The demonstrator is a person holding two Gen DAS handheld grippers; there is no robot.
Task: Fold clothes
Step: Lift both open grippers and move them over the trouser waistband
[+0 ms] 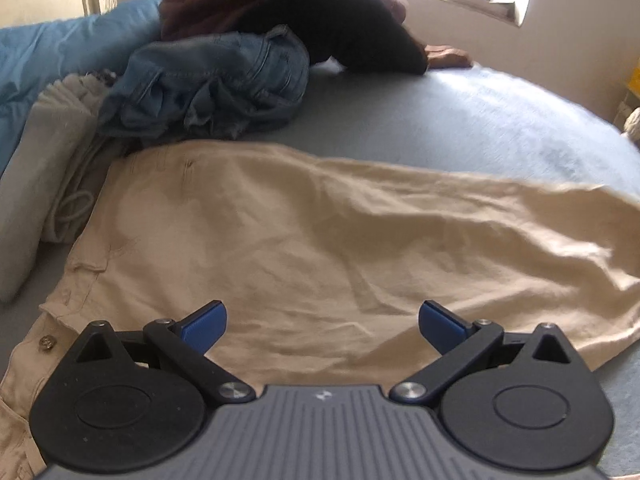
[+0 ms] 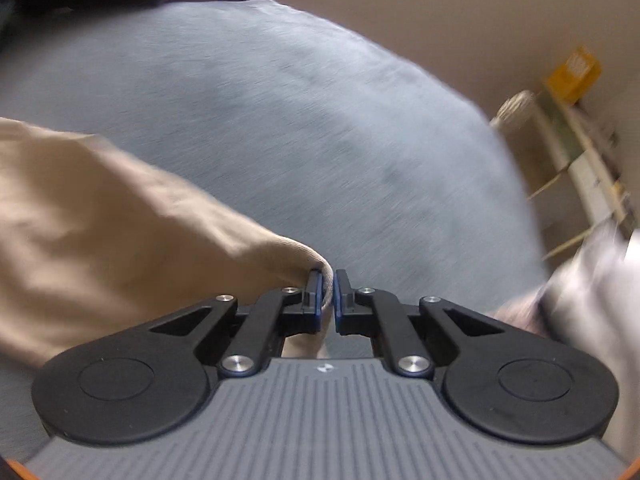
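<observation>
1. Beige trousers [image 1: 304, 240] are spread flat across the near part of the bed [image 1: 460, 120]; waistband and button are seen at near left, the leg end runs to the right.
2. Left gripper [image 1: 322, 322] is held over the trousers' near edge, jaws wide apart, nothing between them.
3. Right gripper [image 2: 327, 292] has its jaws clamped on the trousers' leg end [image 2: 120, 216]; the cloth is lifted toward the camera. The view is motion-blurred.
4. Open room: bare grey-blue sheet is seen far and right of the trousers, up to the bed's rounded far edge.
5. Far left is crowded: crumpled jeans [image 1: 216, 84], a grey garment [image 1: 52, 152] with a drawstring, and a blue pillow [image 1: 52, 48] behind.
6. A person's hand [image 1: 446, 56] is pressed on the far bed edge.
7. A shelf [image 2: 580, 152] at right holds a yellow box [image 2: 574, 70]; other contents cannot be told.
</observation>
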